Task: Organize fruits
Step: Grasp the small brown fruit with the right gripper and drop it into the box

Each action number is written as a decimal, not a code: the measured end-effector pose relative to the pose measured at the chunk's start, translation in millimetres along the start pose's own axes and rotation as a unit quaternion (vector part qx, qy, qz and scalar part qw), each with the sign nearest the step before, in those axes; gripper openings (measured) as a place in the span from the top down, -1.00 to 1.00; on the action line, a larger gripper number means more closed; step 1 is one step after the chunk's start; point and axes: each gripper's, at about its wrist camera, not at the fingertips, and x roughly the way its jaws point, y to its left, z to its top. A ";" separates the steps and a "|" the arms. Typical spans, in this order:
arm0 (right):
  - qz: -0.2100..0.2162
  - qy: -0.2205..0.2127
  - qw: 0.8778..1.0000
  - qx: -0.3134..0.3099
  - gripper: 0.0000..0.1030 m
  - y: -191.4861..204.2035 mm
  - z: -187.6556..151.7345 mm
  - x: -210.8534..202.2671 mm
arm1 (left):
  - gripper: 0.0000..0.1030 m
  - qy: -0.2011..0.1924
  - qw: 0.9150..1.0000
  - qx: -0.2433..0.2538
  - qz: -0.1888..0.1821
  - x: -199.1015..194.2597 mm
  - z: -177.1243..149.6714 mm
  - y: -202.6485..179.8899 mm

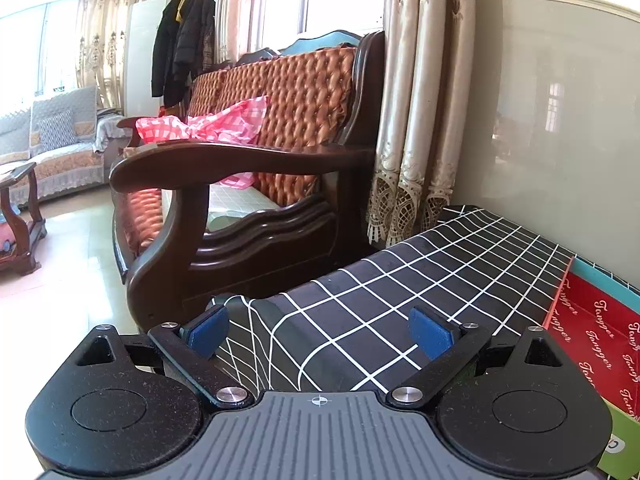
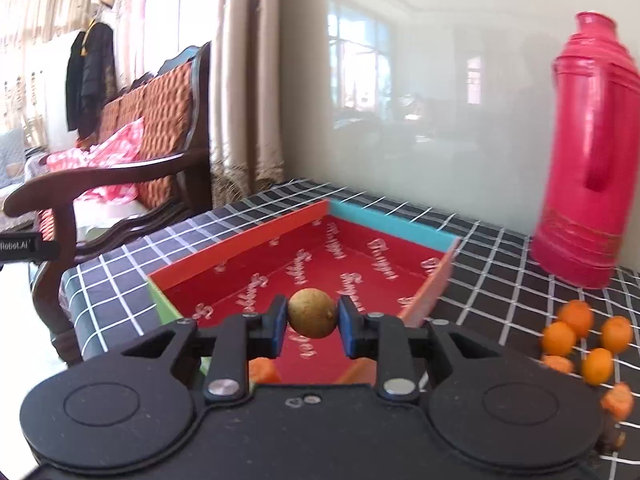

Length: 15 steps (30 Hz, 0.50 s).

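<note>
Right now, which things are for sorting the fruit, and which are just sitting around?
For the job:
- brown round fruit, pinched in the right gripper
- red box
- small orange fruits on the cloth

Just lying about:
- pink flask
- wooden sofa
- pink checked cloth
- hanging coats

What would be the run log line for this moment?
right gripper: shut on round brown fruit | above red cardboard box | left gripper: open, empty

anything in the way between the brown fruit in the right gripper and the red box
Nothing visible does. The right gripper holds the brown fruit over the near end of the open red box, whose floor beyond it looks bare.
</note>
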 end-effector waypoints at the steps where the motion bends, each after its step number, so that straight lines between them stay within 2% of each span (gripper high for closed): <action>1: 0.001 0.003 1.000 0.000 0.53 2.7 -2.1 1.0 | -0.86 0.002 1.000 0.001 -0.001 0.6 0.0 -0.6; 3: 0.004 0.007 1.000 0.006 0.34 1.8 -4.1 1.8 | -0.86 0.004 1.000 0.002 -0.004 1.1 -0.2 -2.4; 5: 0.002 -0.004 1.000 0.019 -0.08 -2.9 -4.6 -2.0 | -0.86 0.004 1.000 0.006 -0.007 0.5 -0.4 -7.3; 9: -0.017 -0.036 0.999 0.032 -0.19 -14.1 -4.0 -21.4 | -0.86 -0.003 0.999 0.020 -0.029 -7.3 -1.3 -23.5; 10: -0.028 -0.045 0.998 0.037 -0.29 -18.2 -5.0 -28.1 | -0.86 -0.009 0.999 0.027 -0.038 -11.3 -1.9 -29.9; 11: -0.041 -0.054 0.997 0.042 -0.43 -24.1 -6.6 -34.1 | -0.86 -0.015 0.998 0.036 -0.050 -15.8 -2.6 -37.2; 12: -0.059 -0.062 0.995 0.048 -0.48 -30.2 -8.2 -40.4 | -0.86 -0.021 0.997 0.046 -0.064 -20.8 -3.6 -45.6; 15: -0.113 -0.072 0.989 0.060 -0.53 -52.7 -11.6 -55.4 | -0.86 -0.037 0.989 0.083 -0.120 -38.2 -9.8 -75.0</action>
